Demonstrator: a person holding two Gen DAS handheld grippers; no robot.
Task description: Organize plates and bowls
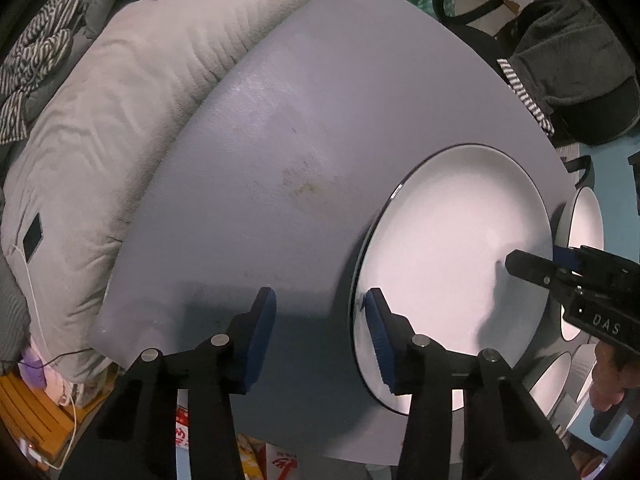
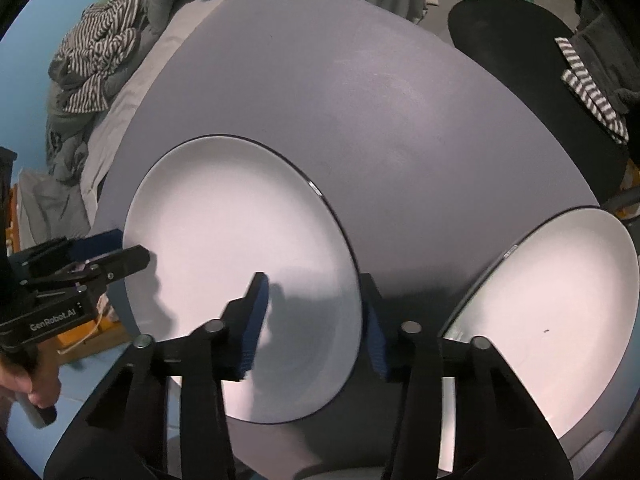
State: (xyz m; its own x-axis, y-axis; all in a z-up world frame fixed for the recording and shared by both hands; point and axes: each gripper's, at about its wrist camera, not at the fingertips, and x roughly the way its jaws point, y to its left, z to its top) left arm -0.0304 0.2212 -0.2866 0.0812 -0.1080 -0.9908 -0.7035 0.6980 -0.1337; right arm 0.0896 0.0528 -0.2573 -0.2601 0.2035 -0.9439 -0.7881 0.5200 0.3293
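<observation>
A large white plate with a dark rim [image 1: 452, 256] [image 2: 240, 248] lies on the grey round table [image 1: 280, 140] [image 2: 380, 100]. My left gripper [image 1: 320, 320] is open at the plate's near-left edge, one finger over the rim, the other over bare table; it also shows in the right wrist view [image 2: 120, 252]. My right gripper [image 2: 316, 312] is open and straddles the plate's right rim; it also shows in the left wrist view [image 1: 536, 260]. A second white plate [image 2: 552, 320] [image 1: 586, 224] lies to the right.
More white dishes [image 1: 560, 376] sit at the table's near right edge. A grey cushion [image 1: 100, 140] and striped clothes [image 2: 96, 52] border the table's left side. A black chair [image 2: 520, 32] with a dark garment stands at the far right.
</observation>
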